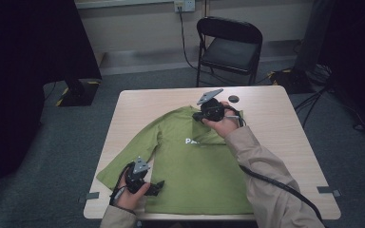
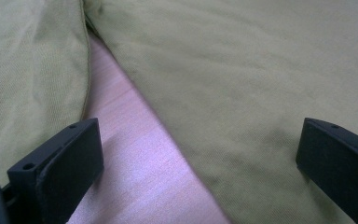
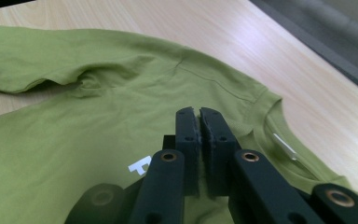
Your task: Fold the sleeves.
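**Green shirt flat on worktop, folding barely begun**

Worktop (image 1: 285, 123): pale wood, carrying one green shirt (image 1: 195, 175). The shirt lies spread front-up, collar toward the far edge, hem at the near edge. White lettering shows on the chest, partly hidden by the person's right forearm. The left sleeve (image 1: 138, 142) runs out toward the near-left corner, still laid open. No fold is visible anywhere in the body of the shirt, so I judge the job close to its start, with sleeves and body all left to fold.

Left tool (image 1: 158, 186): low at the near-left, by the shirt's side and lower edge. In the left gripper view its jaws stand wide apart, released, one over bare wood in the gap between sleeve and body, the other over the cloth. Nothing is held.

Right tool (image 3: 199, 122): near the collar (image 3: 279, 135), above the chest. In the right gripper view its jaws are pressed together, clenched with no cloth between them that I can see.

Small dark round object (image 1: 233, 99) sits on the far worktop, apart from the shirt.
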Tool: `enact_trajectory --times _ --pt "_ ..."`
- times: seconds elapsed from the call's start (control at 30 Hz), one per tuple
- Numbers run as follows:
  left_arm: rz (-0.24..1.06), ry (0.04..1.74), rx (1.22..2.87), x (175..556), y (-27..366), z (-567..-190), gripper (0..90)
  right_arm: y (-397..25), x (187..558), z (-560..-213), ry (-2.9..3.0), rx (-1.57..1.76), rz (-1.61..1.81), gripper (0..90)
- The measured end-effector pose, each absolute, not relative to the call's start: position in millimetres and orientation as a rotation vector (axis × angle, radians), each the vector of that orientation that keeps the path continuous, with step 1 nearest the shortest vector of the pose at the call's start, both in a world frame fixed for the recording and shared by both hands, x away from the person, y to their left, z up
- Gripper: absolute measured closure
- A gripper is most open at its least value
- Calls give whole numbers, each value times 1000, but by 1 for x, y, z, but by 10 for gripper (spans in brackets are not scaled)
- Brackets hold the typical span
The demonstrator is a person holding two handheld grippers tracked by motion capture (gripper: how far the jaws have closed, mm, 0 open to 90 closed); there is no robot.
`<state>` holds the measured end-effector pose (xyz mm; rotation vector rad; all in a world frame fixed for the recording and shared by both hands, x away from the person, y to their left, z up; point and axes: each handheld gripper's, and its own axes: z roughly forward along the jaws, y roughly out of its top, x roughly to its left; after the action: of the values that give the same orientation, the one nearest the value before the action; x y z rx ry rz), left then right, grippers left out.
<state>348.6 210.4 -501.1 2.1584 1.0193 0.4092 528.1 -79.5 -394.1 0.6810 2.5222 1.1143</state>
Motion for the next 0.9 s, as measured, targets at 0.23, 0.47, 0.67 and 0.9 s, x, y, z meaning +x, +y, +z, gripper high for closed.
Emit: enact_trajectory --times 0.23,0.47,0.67,0.9 --pt "409 1020 2156 349 210 -501 0 -67 535 -410 2526 709 1161 860" --pt "409 1020 2157 349 210 -501 0 -60 543 -424 2520 727 1193 863" --pt "409 1020 2157 349 210 -501 0 -51 546 -438 2528 721 1204 871" --pt "411 1019 2157 349 210 -501 0 -38 547 -443 2546 695 1196 871"
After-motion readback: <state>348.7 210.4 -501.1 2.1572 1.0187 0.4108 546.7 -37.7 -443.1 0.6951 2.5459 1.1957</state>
